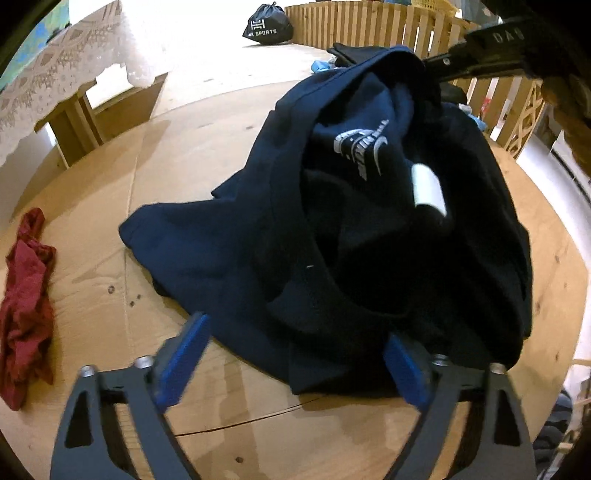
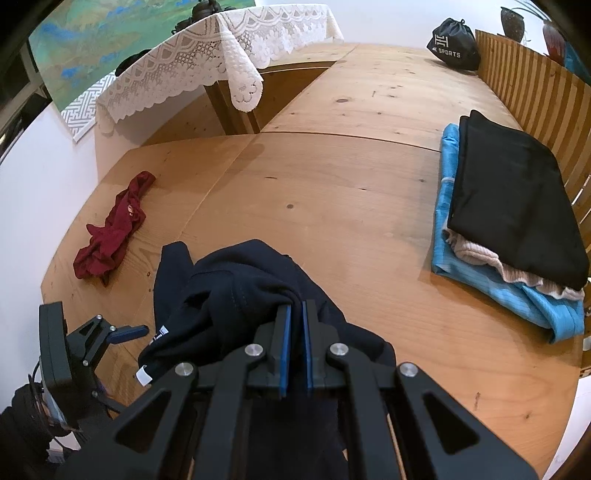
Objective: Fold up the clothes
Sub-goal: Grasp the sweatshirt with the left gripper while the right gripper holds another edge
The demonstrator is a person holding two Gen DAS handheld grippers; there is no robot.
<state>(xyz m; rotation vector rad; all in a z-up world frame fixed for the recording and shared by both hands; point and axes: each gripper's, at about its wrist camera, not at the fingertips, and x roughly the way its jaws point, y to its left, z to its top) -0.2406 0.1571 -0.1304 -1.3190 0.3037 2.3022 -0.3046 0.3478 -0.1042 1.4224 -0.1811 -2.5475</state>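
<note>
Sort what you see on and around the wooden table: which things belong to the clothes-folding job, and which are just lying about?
Part of the job:
- navy sweatshirt, pinched by the right gripper
- left gripper, jaws apart at its hem
- crumpled red garment, unfolded
- folded stack of black, cream and blue clothes

Lying about:
- black sports drawstring bag
- lace tablecloth
- slatted wooden fence
</note>
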